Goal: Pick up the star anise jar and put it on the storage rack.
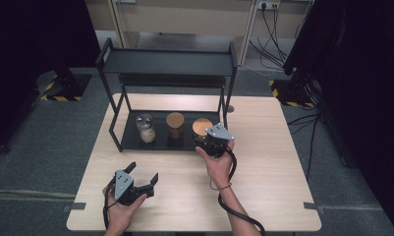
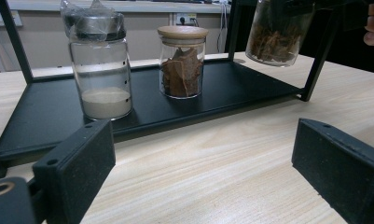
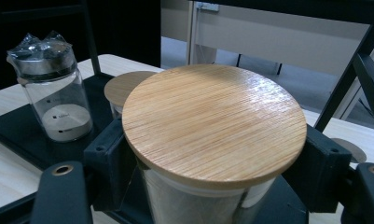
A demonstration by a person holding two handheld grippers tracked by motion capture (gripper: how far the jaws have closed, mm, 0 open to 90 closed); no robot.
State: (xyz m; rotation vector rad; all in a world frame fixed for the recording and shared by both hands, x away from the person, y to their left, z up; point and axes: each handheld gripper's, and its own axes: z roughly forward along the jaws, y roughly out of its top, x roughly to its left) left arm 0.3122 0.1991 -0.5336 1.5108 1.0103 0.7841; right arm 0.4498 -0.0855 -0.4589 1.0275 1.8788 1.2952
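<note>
Our right gripper (image 1: 210, 142) pinches the bamboo-lidded glass jar (image 3: 212, 123) at frame centre, over the black metal shelf tray (image 2: 231, 88). We should lift level, clear of the frame. Our left gripper (image 1: 140, 178) rests spread, lower left.

Counter (image 1: 273, 196): light wood-grain top, rectangular, standing on grey carpeted floor (image 1: 47, 147).

Directly on the counter: a black metal two-tier rack (image 1: 113, 125), set toward the far edge and left of centre. Its upper shelf (image 1: 167, 61) is bare.

On the rack's lower tray (image 2: 49, 112), taken from the rack's left post:
- nearest the post, a clear jar (image 1: 146, 129) with a plastic-wrapped top and pale powder in the bottom;
- just beside it, mid-tray, a glass jar with a wooden lid (image 1: 175, 126), brown contents.

A third jar with a wooden lid (image 1: 200, 127) sits at the rack's right end, raised off the tray in the left gripper view.

A small round disc (image 1: 230, 108) lies on the counter just right of the rack's right rear post.
</note>
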